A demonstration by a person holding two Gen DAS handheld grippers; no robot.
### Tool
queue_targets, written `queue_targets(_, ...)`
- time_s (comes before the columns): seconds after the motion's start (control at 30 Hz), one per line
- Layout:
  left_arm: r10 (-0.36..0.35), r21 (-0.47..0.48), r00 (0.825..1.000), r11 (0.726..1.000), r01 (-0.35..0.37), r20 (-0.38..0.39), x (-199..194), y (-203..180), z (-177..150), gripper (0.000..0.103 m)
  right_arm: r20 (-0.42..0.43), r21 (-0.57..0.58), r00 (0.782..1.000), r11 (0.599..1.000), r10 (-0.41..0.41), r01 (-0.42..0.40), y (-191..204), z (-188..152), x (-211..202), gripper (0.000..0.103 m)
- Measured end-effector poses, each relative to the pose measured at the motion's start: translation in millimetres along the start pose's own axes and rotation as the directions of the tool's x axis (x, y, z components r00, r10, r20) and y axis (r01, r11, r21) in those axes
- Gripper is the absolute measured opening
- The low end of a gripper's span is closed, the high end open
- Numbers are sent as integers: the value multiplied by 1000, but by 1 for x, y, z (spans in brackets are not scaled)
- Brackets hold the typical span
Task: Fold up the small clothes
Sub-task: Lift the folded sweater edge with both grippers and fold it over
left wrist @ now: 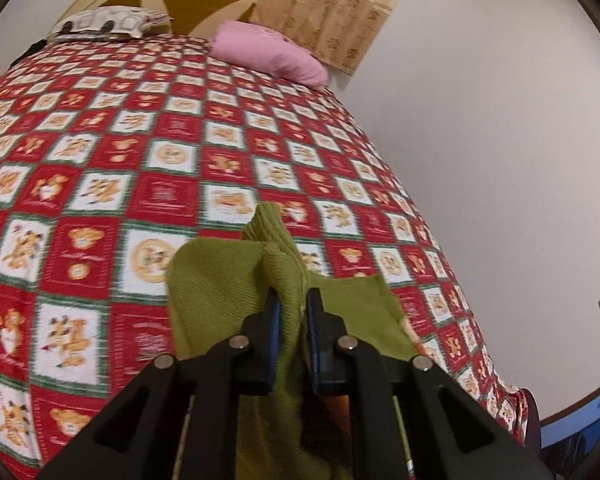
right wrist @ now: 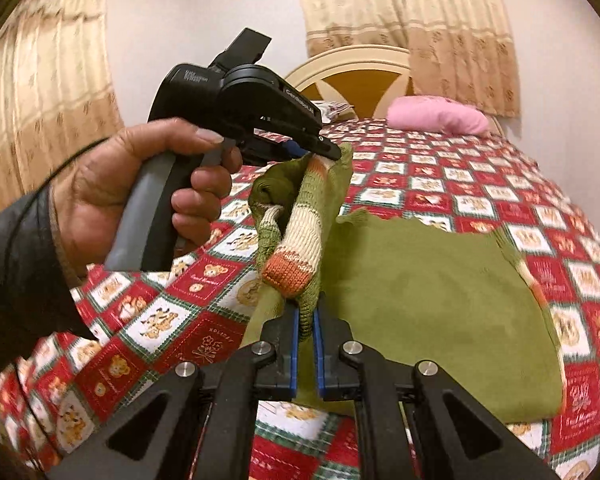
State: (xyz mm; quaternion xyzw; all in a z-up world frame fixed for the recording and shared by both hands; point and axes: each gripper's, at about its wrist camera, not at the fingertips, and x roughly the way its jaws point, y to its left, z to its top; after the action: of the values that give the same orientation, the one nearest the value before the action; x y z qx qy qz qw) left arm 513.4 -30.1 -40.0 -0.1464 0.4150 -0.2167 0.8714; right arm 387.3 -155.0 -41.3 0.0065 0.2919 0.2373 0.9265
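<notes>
A small green knit sweater (right wrist: 432,300) with cream and orange striped cuffs lies partly on the bed. My left gripper (left wrist: 293,300) is shut on a bunched fold of it (left wrist: 220,292) and holds it above the bedspread. In the right wrist view the left gripper (right wrist: 328,152) shows held in a hand, pinching the sweater's upper edge. My right gripper (right wrist: 307,320) is shut on the sweater's edge just below the hanging striped sleeve (right wrist: 300,240). The sweater's body spreads flat to the right.
The bed carries a red and white checked teddy-bear bedspread (left wrist: 140,152). A pink pillow (left wrist: 268,52) and a patterned pillow (left wrist: 104,22) lie by the cream headboard (right wrist: 360,76). Beige curtains (right wrist: 420,12) hang behind. A white wall (left wrist: 480,140) runs along the bed's right side.
</notes>
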Motion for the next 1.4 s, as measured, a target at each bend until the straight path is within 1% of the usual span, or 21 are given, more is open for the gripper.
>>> queue_targets(0.2, -25, 37, 999, 999, 27, -33, 25, -40, -1, 13, 3, 95, 1000, 995, 0, -1, -34, -8, -15, 5)
queue_targets(0.4, -52, 70, 996, 996, 58, -75, 55, -78, -7, 13, 6, 186, 1000, 982, -30, 28, -75, -18, -32, 5)
queue_targets(0.57, -50, 109, 994, 992, 61, -101, 76, -105, -12, 13, -3, 245, 999, 969, -43, 42, -100, -28, -40, 5)
queue_targets(0.93, -33, 118, 985, 992, 53, -171, 125, -128, -28, 13, -28, 359, 999, 932, -47, 54, -144, -51, -46, 5)
queue_targets(1.1, -12, 143, 985, 989, 37, -173, 139, -137, -37, 13, -41, 398, 998, 915, -52, 64, -155, -59, -45, 5)
queue_targets(1.23, -8, 185, 986, 982, 38, -165, 143, -147, -42, 13, -48, 421, 997, 904, -59, 74, -162, -64, -46, 5)
queue_targets(1.3, -10, 203, 985, 978, 45, -170, 143, -151, -45, 16, -56, 429, 997, 900, -62, 80, -164, -66, -47, 5)
queue_targets(1.37, -10, 221, 987, 974, 46, -159, 135, -154, -46, 16, -65, 433, 996, 897, -64, 86, -164, -70, -48, 5)
queue_targets(1.4, -19, 232, 991, 971, 51, -135, 124, -155, -46, 22, -70, 433, 995, 897, -66, 90, -164, -72, -48, 5)
